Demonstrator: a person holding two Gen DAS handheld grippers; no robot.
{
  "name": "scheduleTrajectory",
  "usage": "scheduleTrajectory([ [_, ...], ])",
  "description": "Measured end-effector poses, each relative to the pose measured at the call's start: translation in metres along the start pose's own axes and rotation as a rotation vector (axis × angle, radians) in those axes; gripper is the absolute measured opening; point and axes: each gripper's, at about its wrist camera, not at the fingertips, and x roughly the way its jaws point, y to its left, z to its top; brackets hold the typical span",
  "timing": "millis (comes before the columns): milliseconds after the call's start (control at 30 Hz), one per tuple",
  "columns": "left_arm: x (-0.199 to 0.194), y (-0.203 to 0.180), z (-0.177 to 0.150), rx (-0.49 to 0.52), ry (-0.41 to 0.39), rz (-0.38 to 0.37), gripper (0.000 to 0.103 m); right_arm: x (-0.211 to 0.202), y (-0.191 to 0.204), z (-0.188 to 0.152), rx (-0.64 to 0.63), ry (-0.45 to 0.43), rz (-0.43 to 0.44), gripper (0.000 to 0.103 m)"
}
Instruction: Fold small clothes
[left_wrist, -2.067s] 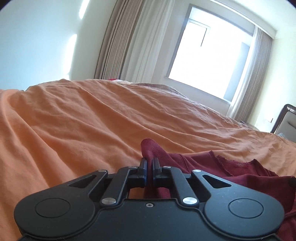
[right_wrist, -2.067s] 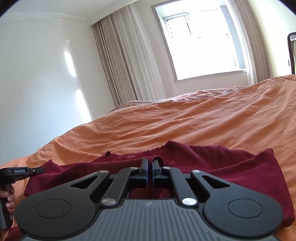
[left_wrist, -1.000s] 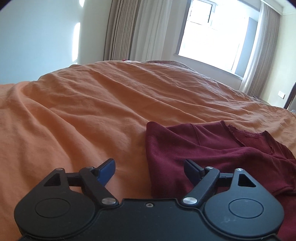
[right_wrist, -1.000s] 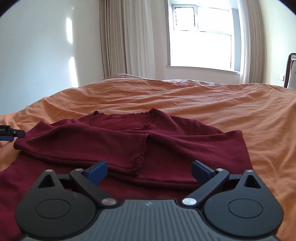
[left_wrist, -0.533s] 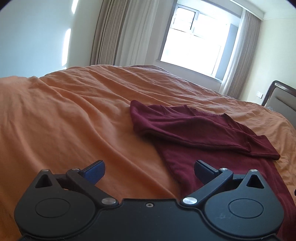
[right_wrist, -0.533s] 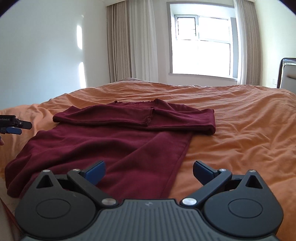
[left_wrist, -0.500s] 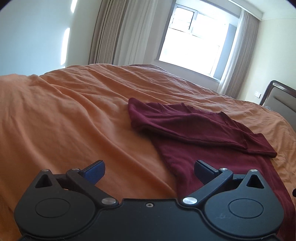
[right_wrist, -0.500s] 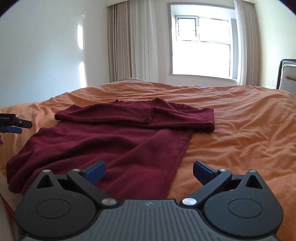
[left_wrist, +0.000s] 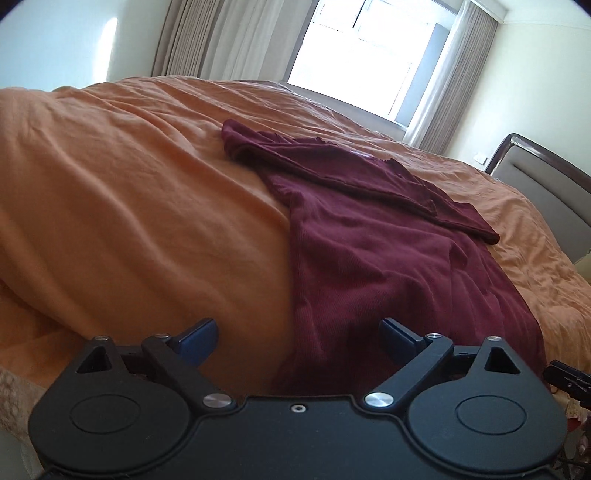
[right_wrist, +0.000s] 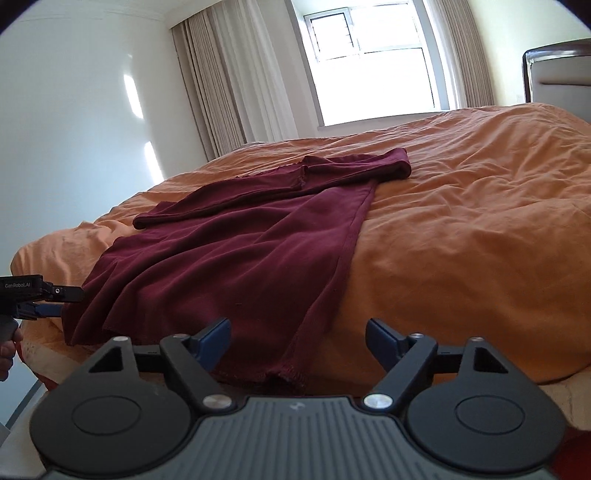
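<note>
text: "GenRobot.AI" | on: black body of left gripper (right_wrist: 55, 301) | where: far left edge, right wrist view | other text: none readable

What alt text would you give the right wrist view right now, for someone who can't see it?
A dark red garment lies on an orange bed cover, sleeves folded across its top and hem hanging over the near edge. The right gripper has open, empty jaws that have just been closing above the hem; the left gripper is at the far left.
</note>
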Motion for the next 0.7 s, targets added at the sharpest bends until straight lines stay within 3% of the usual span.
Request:
scheduleTrajectory([
  [100, 0.001, 0.003, -0.006, -0.026, 0.021, 0.004, 0.086, 0.007, 0.008, -0.003, -0.014, 0.022, 0.005, 0.064],
  [200, 0.002, 0.006, -0.010, -0.046, 0.035, 0.010, 0.081, 0.014, 0.013, -0.005, -0.035, 0.046, -0.021, 0.037],
  [267, 0.002, 0.006, -0.011, -0.039, 0.043, 0.018, 0.074, 0.014, 0.012, -0.005, -0.036, 0.047, -0.035, 0.013],
  [333, 0.002, 0.006, -0.012, -0.043, 0.053, 0.018, 0.067, 0.009, 0.010, -0.004, -0.044, 0.038, -0.043, 0.009],
  [400, 0.002, 0.007, -0.014, -0.053, 0.082, 0.000, 0.052, -0.001, 0.008, -0.003, -0.055, 0.010, -0.045, 0.008],
  [467, -0.001, 0.006, -0.014, -0.062, 0.103, -0.040, 0.021, -0.013, 0.007, 0.001, -0.084, -0.017, -0.063, 0.008],
  [533, -0.005, 0.003, -0.014, -0.057, 0.111, -0.062, 0.006, -0.023, 0.005, 0.006, -0.095, -0.042, -0.074, 0.007],
  [700, -0.031, -0.006, -0.007, -0.041, 0.065, -0.066, 0.005, -0.043, -0.006, 0.017, -0.092, -0.071, -0.102, 0.007],
])
